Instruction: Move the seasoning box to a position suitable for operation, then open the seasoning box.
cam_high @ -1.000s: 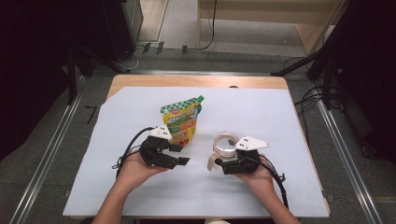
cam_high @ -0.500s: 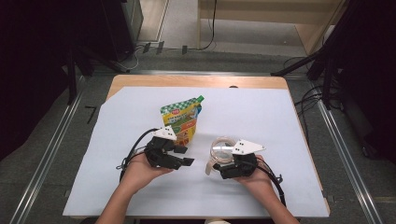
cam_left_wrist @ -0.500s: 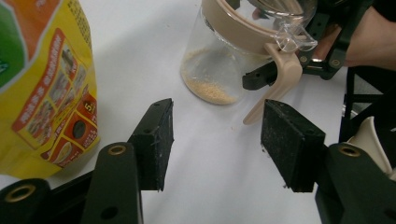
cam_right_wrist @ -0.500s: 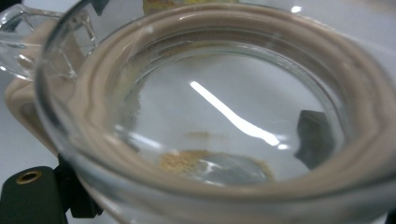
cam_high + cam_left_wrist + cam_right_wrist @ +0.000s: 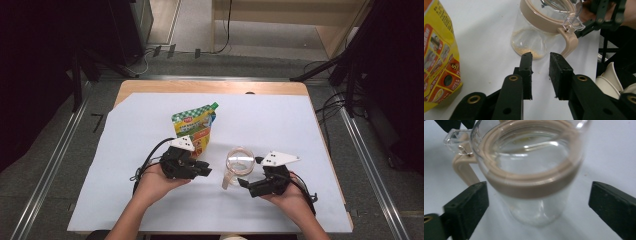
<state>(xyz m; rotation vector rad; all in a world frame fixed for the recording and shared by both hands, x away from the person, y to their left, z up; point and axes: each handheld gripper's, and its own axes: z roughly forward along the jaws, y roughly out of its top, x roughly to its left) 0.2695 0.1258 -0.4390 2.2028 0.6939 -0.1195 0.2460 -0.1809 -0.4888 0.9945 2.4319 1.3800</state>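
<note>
Across the middle of the high view lies the counter (image 5: 310, 125), covered by a white sheet. At centre left of that view a yellow pouch (image 5: 194, 129) lies flat. Just right of centre stands a clear jar (image 5: 239, 163) with a tan rim, a tan handle (image 5: 569, 45) and a hinged clear lid (image 5: 559, 6); a thin layer of crumbs sits at its bottom.

The right gripper (image 5: 249, 184) is at the lower right of the jar. Its jaws stand wide, one on each side of the jar body, with clear gaps and no contact.

The left gripper (image 5: 206, 169) is left of the jar. Its jaws have just been closing and now stand narrow, with nothing between them, tips aimed at the jar base.

Risk: the jar is light and nearly empty. An off-centre closure by the right jaws, or a nudge from the left tips, would likely push or tip it. Pressure on the handle could turn it.
</note>
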